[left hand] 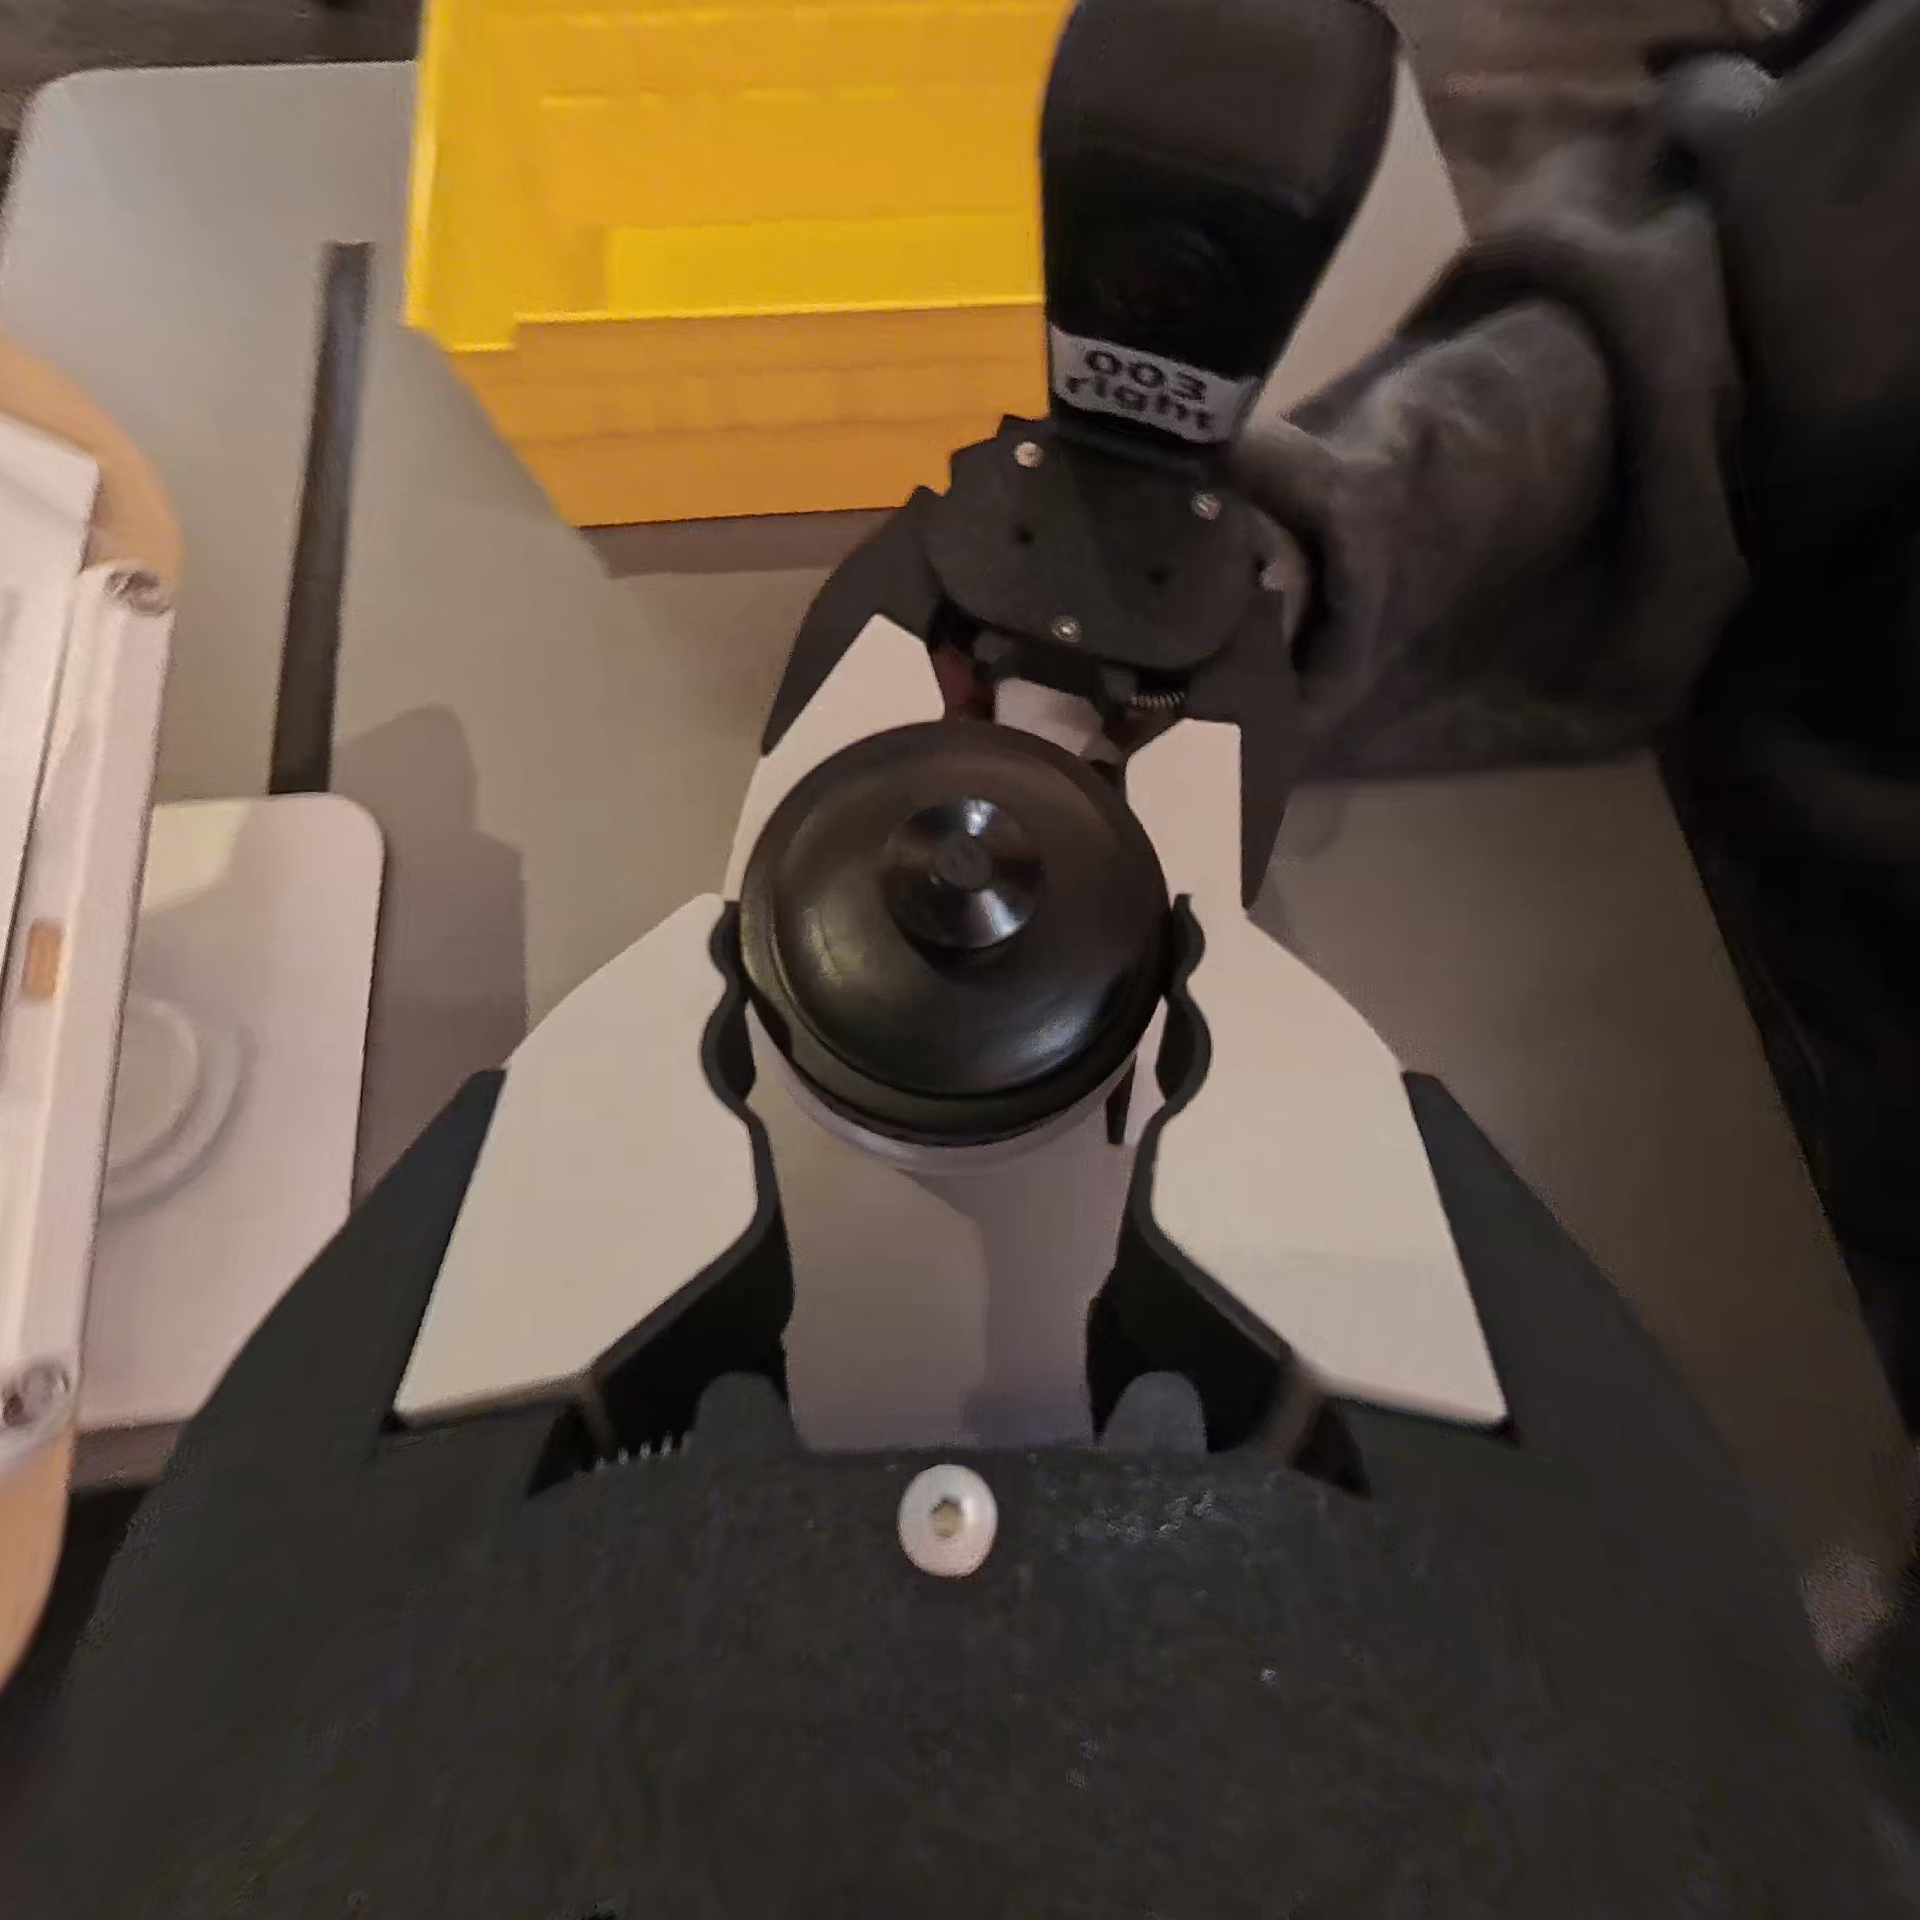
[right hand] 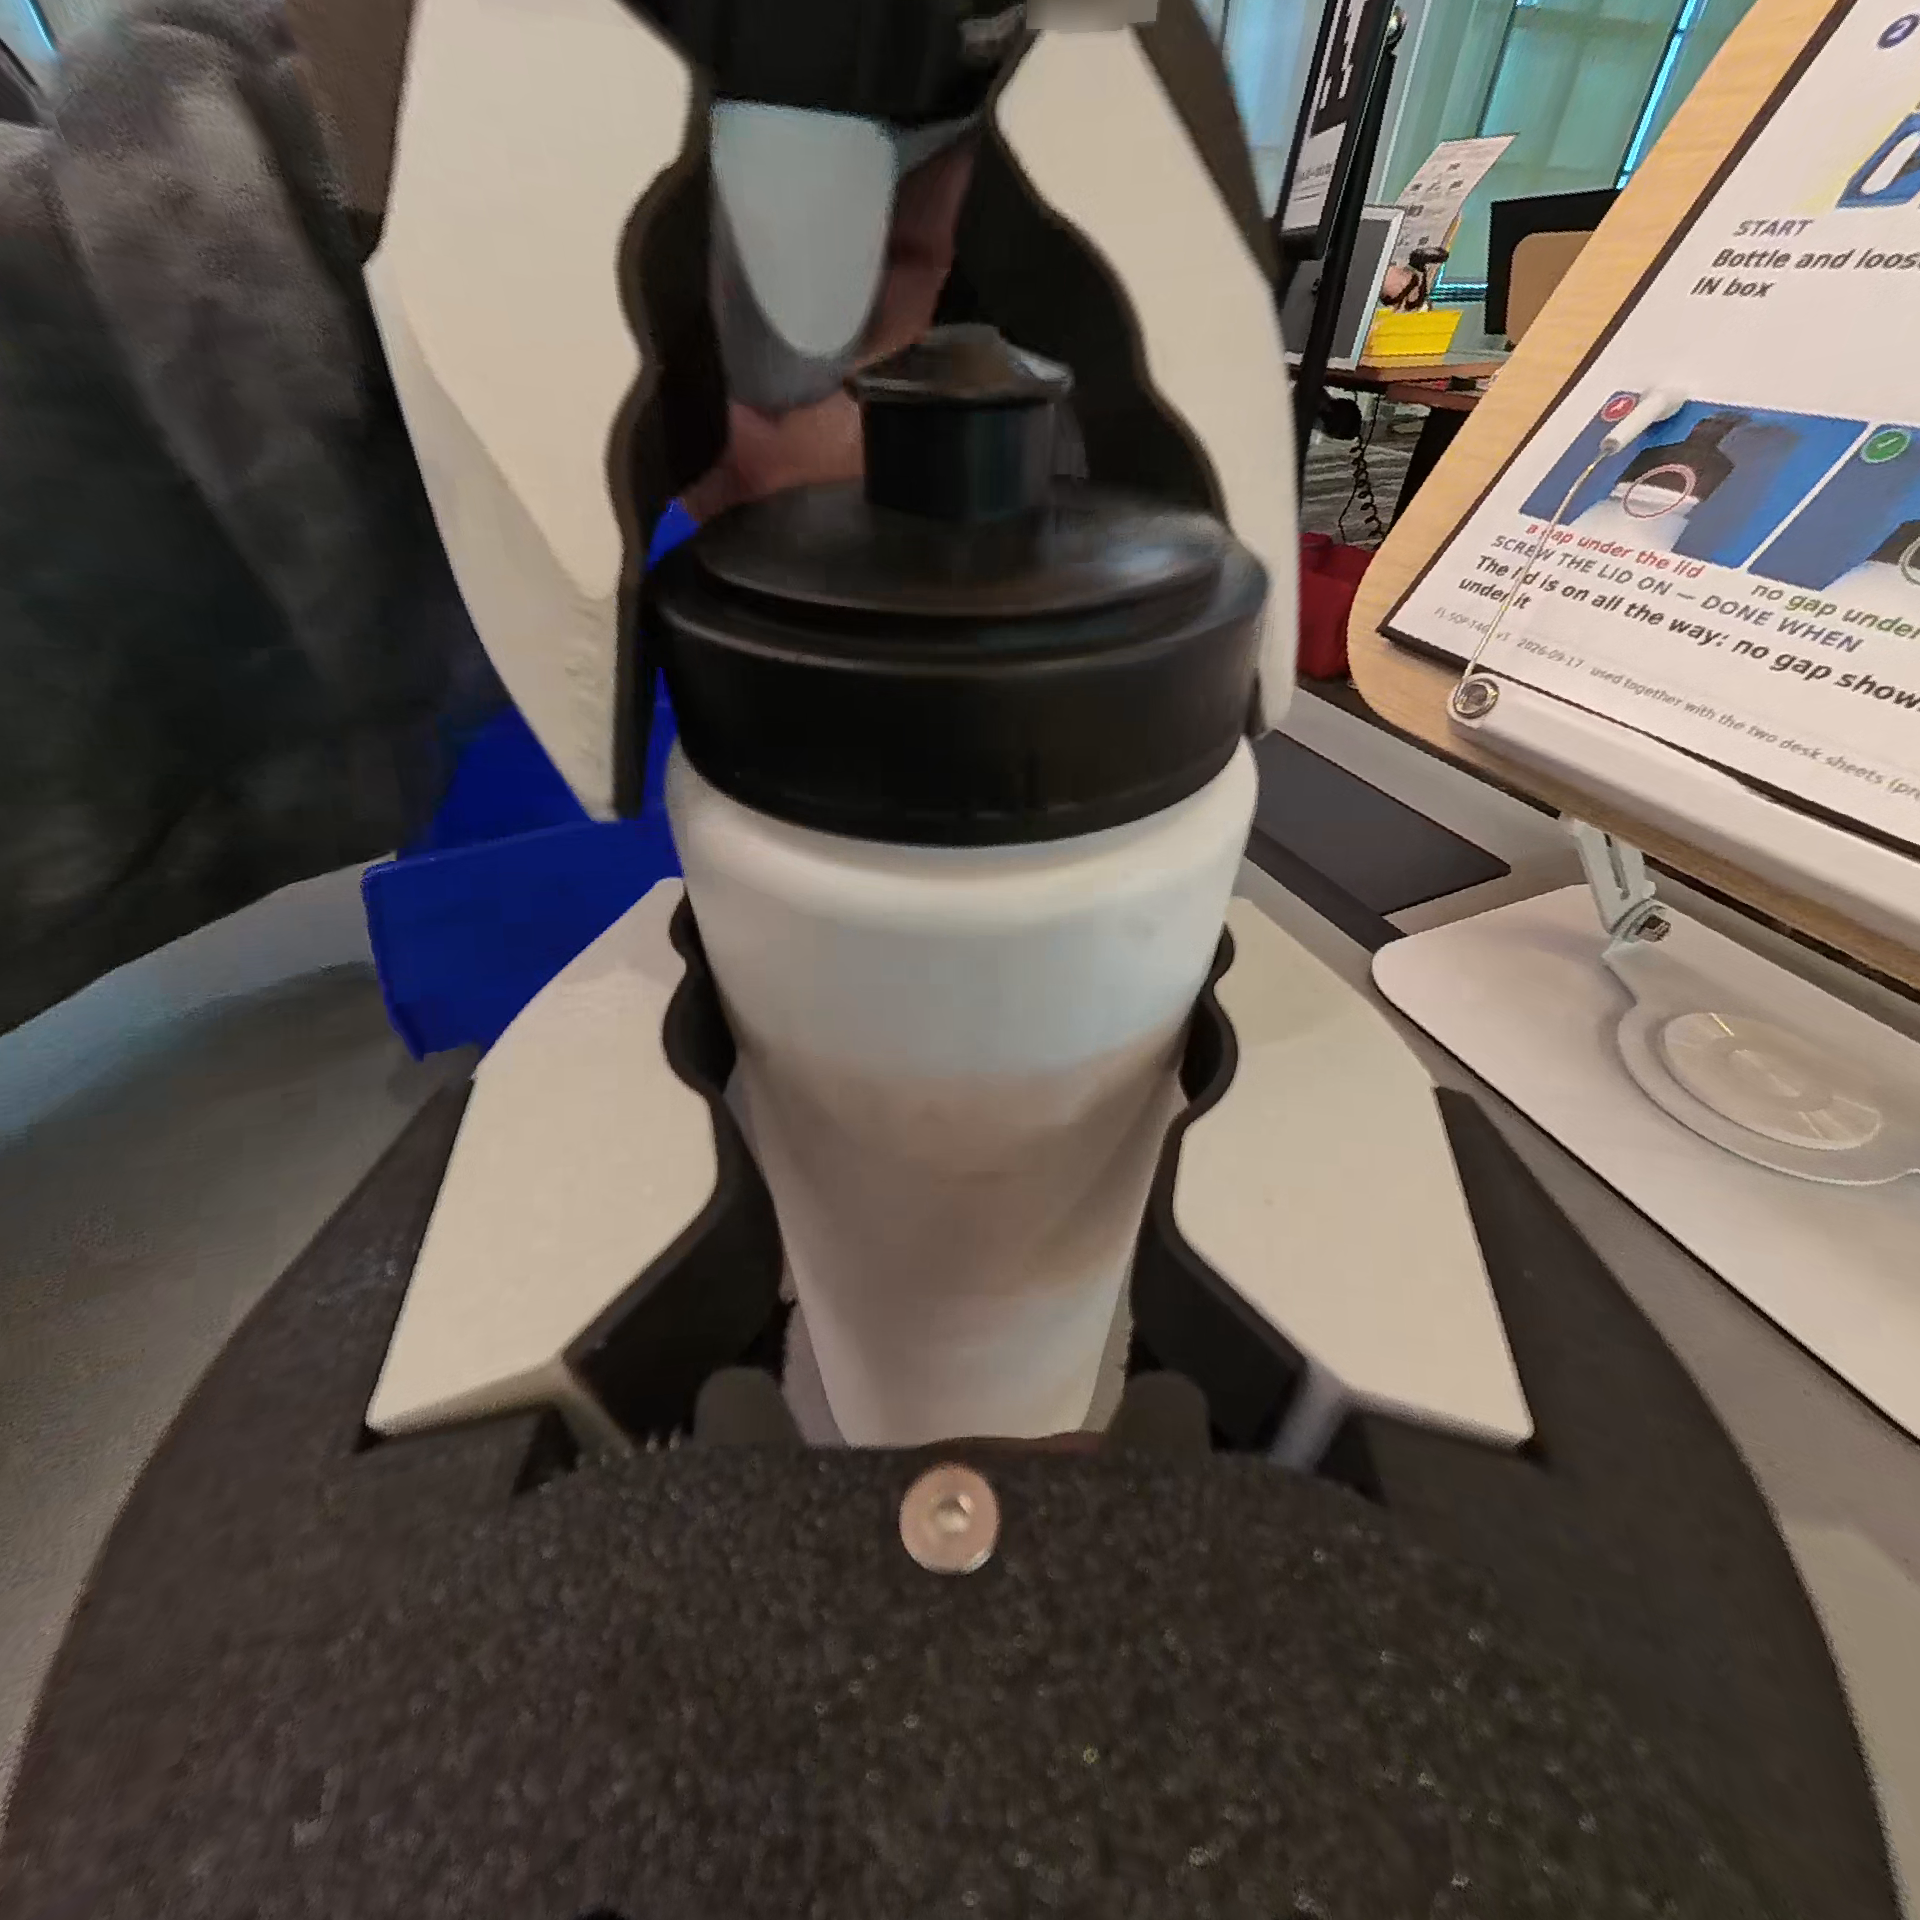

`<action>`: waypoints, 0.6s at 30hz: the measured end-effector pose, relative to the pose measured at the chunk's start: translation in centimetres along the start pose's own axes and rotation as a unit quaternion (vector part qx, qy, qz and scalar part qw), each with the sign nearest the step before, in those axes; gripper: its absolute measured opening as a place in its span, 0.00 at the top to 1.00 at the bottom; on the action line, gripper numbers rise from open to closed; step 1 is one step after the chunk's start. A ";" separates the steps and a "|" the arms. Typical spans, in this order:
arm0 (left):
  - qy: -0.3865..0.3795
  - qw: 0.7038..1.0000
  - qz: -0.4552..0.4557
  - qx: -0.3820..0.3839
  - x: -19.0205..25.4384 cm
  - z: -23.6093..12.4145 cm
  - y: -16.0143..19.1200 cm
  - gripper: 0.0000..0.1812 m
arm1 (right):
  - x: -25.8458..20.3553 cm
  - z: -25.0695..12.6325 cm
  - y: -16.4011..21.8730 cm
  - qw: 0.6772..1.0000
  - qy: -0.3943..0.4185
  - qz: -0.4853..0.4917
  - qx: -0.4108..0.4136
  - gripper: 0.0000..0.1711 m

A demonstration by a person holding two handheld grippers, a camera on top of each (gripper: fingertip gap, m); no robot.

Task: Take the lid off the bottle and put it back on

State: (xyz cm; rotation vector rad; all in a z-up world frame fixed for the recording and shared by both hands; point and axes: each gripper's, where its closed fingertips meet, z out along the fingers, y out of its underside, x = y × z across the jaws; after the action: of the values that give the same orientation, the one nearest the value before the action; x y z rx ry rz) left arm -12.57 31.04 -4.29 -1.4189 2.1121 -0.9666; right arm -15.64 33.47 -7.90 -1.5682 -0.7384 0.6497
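Two claws grip one white bottle whose black lid is on.

Left wrist view: the left claw (left hand: 956, 997) closes from above around the black lid (left hand: 951, 914); the right claw (left hand: 1013, 800) reaches in from the far side, with a yellow bin (left hand: 727, 260) behind on the desk (left hand: 1455, 935). Right wrist view: the right claw (right hand: 951, 1029) clamps the white bottle (right hand: 961, 1039) upright at mid-body; a blue bin (right hand: 499, 904) sits left, an instruction board (right hand: 1714, 436) right.
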 end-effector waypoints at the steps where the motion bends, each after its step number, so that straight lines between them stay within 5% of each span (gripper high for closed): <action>1: 0.027 0.999 0.021 -0.004 0.1 0.0 0.1 0.58 | 0.0 0.0 0.0 1.000 0.000 0.001 -0.001 0.49; 6: 0.132 0.985 0.109 -0.025 0.1 -0.2 0.3 0.58 | 0.2 0.1 0.0 1.000 0.007 0.005 -0.002 0.49; 11: 0.150 0.981 0.123 -0.026 0.1 -0.3 0.4 0.58 | 0.3 0.2 0.0 1.000 0.010 0.007 0.001 0.49; 18: -0.019 0.995 -0.022 0.096 -1.0 -0.9 -2.2 0.46 | 0.4 0.3 -0.1 1.000 0.016 0.010 0.007 0.49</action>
State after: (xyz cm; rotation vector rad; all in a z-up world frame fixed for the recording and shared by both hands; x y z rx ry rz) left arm -11.38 31.75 -2.12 -1.3817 1.9100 -1.1173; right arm -15.60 34.02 -7.85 -1.5715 -0.6936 0.6427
